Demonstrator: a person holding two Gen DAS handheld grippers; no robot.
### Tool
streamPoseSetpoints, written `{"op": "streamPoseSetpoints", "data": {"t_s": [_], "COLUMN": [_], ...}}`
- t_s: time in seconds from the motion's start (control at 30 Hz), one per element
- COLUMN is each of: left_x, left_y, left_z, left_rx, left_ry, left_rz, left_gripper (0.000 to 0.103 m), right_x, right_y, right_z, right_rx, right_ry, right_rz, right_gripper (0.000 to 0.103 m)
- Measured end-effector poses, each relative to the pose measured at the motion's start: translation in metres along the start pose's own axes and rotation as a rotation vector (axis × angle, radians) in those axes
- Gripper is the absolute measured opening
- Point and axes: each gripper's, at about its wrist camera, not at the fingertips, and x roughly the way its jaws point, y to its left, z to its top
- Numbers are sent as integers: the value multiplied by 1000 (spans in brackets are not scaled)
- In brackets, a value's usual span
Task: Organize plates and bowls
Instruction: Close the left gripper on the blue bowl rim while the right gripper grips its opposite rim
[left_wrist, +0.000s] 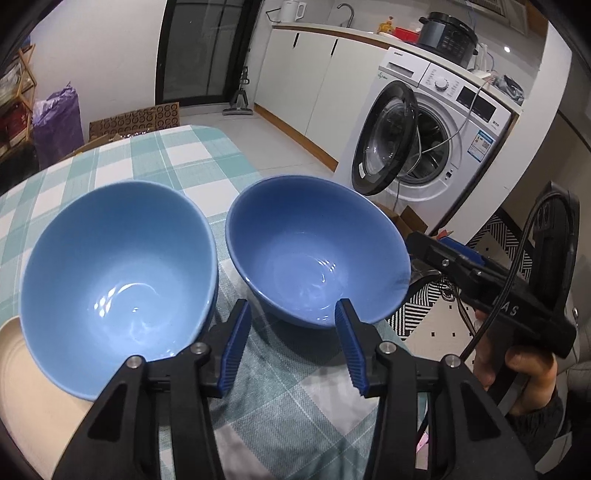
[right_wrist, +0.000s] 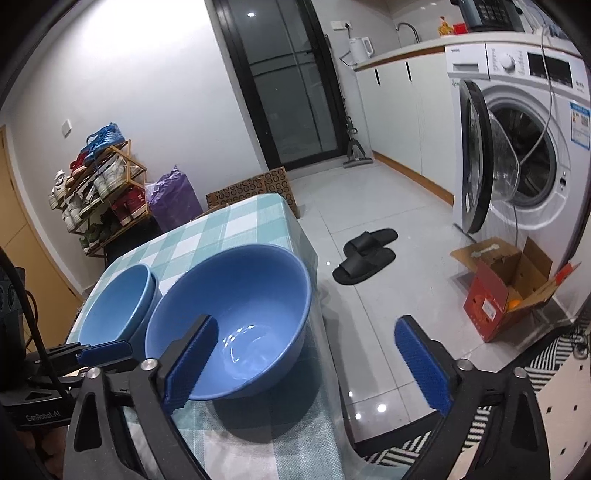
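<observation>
Two blue bowls stand on the checked tablecloth (left_wrist: 177, 155). The lighter one (left_wrist: 118, 273) is the top of a nested pair (right_wrist: 118, 306). To its right is a single darker bowl (left_wrist: 317, 251) (right_wrist: 236, 317), close to the table's right edge. My left gripper (left_wrist: 291, 306) is partly open at that bowl's near side, right fingertip over the near rim, left fingertip outside the wall, nothing pinched. My right gripper (right_wrist: 306, 325) is wide open. Its left finger (right_wrist: 192, 362) overlaps the bowl's inside and its right finger (right_wrist: 421, 362) hangs past the table edge. A cream plate (left_wrist: 22, 369) lies at the near left.
A washing machine (left_wrist: 443, 122) with its door swung open stands to the right. On the floor there are a cardboard box (right_wrist: 509, 288), black slippers (right_wrist: 365, 254) and a patterned rug (right_wrist: 554, 369). A shoe rack (right_wrist: 99, 184) and a purple bag (right_wrist: 173, 199) stand beyond the table.
</observation>
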Motion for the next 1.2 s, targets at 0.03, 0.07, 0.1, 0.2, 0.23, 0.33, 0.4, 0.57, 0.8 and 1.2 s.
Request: {"op": "streamPoseSetpoints", "data": {"t_s": [0.03,0.07,0.1,0.2,0.23,0.33,0.4,0.57,0.8,1.2], "left_x": [2,4,6,10,10,12,13,17,21,27], "left_y": [0,-1,-1,-2,-2,-1,-2,-3,-2,-5], "left_z": [0,0,0,0,1,3,4,7,11,18], "left_rx": [-1,0,1,0,-1,-9,-9,-5,-4,14], "left_ry": [3,6,8,5,2,-2,-1,-1,-10,-14], "left_rz": [4,8,11,26,30,31,34,46,65,80], "left_gripper": [46,46,46,46,46,46,46,46,46,46], "right_x": [2,5,7,14,17,24,29,38,44,46], "right_y": [0,1,1,1,1,0,0,0,2,3], "right_z": [0,-1,-1,-2,-3,-4,-4,-6,-7,-8], "right_rx": [0,-1,0,12,20,32,38,41,32,24], "right_ry": [3,7,13,18,19,24,23,23,12,-15], "right_rz": [-2,-3,-5,-13,-11,-20,-21,-11,-6,2], "right_gripper": [90,89,86,80,76,72,67,61,55,32]}}
